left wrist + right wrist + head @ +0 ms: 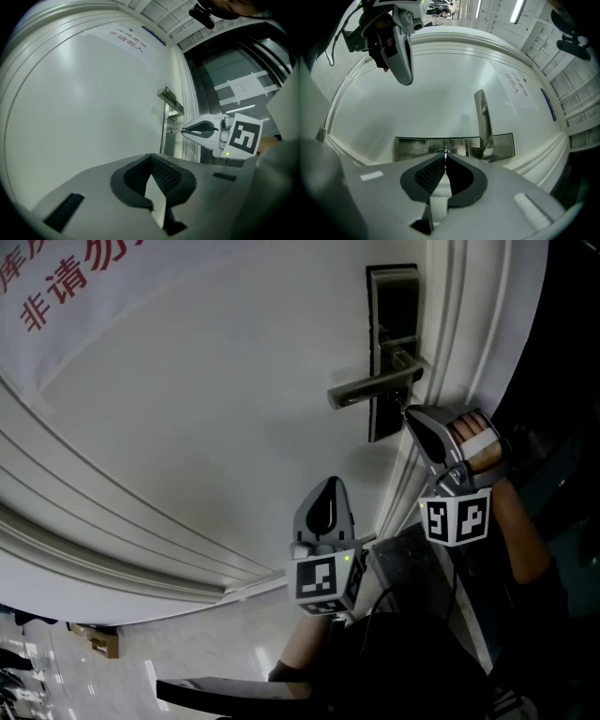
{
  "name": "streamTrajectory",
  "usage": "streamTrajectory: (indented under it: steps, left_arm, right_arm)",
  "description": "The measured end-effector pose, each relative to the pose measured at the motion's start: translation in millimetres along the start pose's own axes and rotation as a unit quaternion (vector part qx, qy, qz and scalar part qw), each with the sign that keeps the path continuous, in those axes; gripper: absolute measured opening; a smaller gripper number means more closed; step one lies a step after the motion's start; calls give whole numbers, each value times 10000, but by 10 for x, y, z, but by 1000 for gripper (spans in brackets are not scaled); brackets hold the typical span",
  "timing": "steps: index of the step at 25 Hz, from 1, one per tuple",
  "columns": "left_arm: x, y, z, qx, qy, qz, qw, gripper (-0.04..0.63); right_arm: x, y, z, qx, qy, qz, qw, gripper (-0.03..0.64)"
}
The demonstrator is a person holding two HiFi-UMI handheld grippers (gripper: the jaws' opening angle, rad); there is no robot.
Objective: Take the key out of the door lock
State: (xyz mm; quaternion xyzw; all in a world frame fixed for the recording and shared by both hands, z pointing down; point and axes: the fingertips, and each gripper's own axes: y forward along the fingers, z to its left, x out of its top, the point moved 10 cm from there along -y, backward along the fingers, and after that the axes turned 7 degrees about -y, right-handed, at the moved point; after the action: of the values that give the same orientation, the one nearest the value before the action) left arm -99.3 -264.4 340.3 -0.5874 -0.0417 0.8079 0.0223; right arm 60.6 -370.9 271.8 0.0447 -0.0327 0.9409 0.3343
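A dark metal lock plate (pixel 389 296) with a lever handle (pixel 367 389) is set into the white door (pixel 206 427). My right gripper (pixel 409 412) has its tips against the plate just below the handle. Its jaws are shut on the small key (pixel 446 151), which sticks out of the lock plate (pixel 412 147). The left gripper view shows the key (pixel 174 131) between the right gripper's (pixel 183 131) tips and the plate (pixel 167 136). My left gripper (pixel 330 487) hangs lower and to the left, apart from the door, with its jaws shut on nothing.
The white door frame (pixel 441 352) runs along the plate's right side. A sign with red characters (pixel 66 287) hangs on the door. The handle (pixel 483 123) stands just right of the key. A person's hand (pixel 473 442) and arm hold the right gripper.
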Motion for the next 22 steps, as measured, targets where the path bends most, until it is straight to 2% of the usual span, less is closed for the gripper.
streamTrajectory:
  steps: [5,11,22]
  left_arm:
    - [-33,4,54,87,145,-50,9998,0]
    - [-27,1,77,111,45,-31,9999,0]
    - [29,14,139,132,137,-102,9998,0]
  right_arm:
    - [3,12,-7,-28,-22,1,10000,12]
    - [19,13,10,-7,4,31,10000,12]
    - [19,48,12,9,-18,109,9999,12]
